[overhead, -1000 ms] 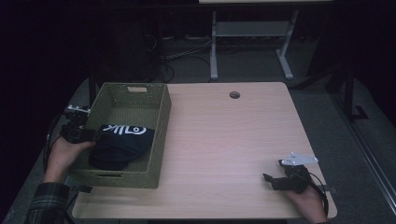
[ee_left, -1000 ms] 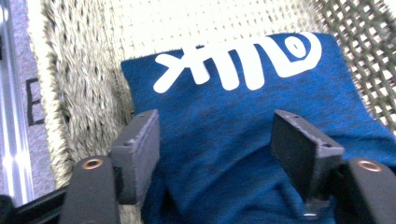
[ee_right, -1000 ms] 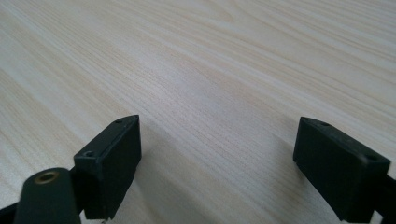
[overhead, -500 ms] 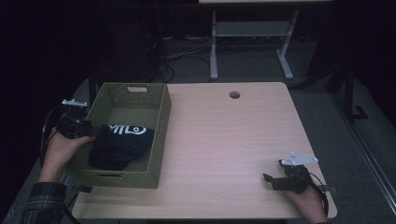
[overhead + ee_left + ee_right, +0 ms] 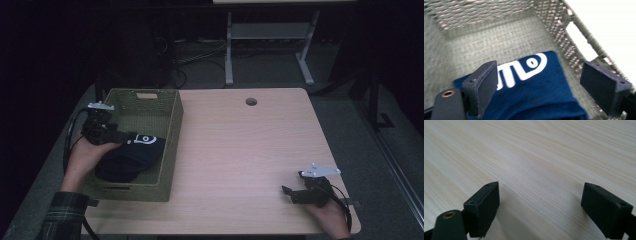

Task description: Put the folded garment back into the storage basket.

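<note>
A folded navy garment (image 5: 131, 157) with white lettering lies inside the woven green basket (image 5: 172, 145) at the table's left. My left gripper (image 5: 131, 135) hovers over the basket's left side, just above the cloth. Its jaws have just been opening and stand wide, with nothing pressed between them. In the left gripper view the garment (image 5: 536, 92) lies below the open left gripper (image 5: 541, 72), against the basket wall (image 5: 486, 10). My right gripper (image 5: 290, 192) rests near the table's front right corner, open over bare wood (image 5: 536, 150), right gripper (image 5: 540, 195) empty.
The light wooden table (image 5: 240, 145) has a round cable hole (image 5: 251, 101) near its far edge. Beyond it, a metal stand's legs (image 5: 229, 50) and cables lie on the dark floor. The basket fills the table's left strip.
My left hand has lifted and shifted toward the far side of the basket, leaving the garment lying in it. The right hand has stayed put.
</note>
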Demonstrator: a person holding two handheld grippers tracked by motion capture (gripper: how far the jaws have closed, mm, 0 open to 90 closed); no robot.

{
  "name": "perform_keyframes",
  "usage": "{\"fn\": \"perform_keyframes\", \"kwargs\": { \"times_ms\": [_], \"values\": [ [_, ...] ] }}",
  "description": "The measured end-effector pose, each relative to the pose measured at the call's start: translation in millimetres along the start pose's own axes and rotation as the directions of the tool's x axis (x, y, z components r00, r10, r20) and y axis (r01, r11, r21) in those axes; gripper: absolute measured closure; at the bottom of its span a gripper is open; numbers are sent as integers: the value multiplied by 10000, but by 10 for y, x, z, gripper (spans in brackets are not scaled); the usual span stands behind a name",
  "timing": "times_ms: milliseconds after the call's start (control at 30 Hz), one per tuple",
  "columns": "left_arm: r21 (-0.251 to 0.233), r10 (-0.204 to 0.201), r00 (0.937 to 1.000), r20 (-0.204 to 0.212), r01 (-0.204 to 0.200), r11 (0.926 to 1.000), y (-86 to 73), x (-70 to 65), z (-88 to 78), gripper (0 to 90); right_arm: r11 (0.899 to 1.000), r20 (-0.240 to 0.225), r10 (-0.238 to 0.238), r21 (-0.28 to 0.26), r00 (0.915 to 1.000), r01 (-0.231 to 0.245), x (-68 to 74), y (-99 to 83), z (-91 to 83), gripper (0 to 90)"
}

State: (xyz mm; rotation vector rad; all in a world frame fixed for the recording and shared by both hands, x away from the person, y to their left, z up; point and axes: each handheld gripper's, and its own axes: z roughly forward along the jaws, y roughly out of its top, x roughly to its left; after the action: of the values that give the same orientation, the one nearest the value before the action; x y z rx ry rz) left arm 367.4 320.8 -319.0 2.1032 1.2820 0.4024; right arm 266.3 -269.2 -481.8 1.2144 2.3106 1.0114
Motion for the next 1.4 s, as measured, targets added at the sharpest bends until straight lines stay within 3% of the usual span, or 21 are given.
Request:
{"fn": "perform_keyframes", "kwargs": {
  "times_ms": [400, 800, 1100, 1400],
  "values": [
    [-552, 716, 9935, 882, -669, 9962, 181, -543, 144, 145, 10000, 2, -2, -2, 10000, 2, 0, 0, 1, 150],
    [-932, 1252, 9783, 1651, -1109, 9894, 299, -1057, 360, 145, 10000, -11, 15, -26, 10000, -15, 1, 0, 1, 150],
    [-957, 1752, 9660, 1904, -1593, 9826, 336, -1402, 626, 145, 10000, -9, 29, -19, 10000, -29, 2, 0, 0, 150],
    [-1176, 2185, 9578, 1865, -1991, 9729, 292, -1695, 894, 146, 10000, -1, -8, -8, 10000, 8, 0, 0, 1, 150]
  ]
}}
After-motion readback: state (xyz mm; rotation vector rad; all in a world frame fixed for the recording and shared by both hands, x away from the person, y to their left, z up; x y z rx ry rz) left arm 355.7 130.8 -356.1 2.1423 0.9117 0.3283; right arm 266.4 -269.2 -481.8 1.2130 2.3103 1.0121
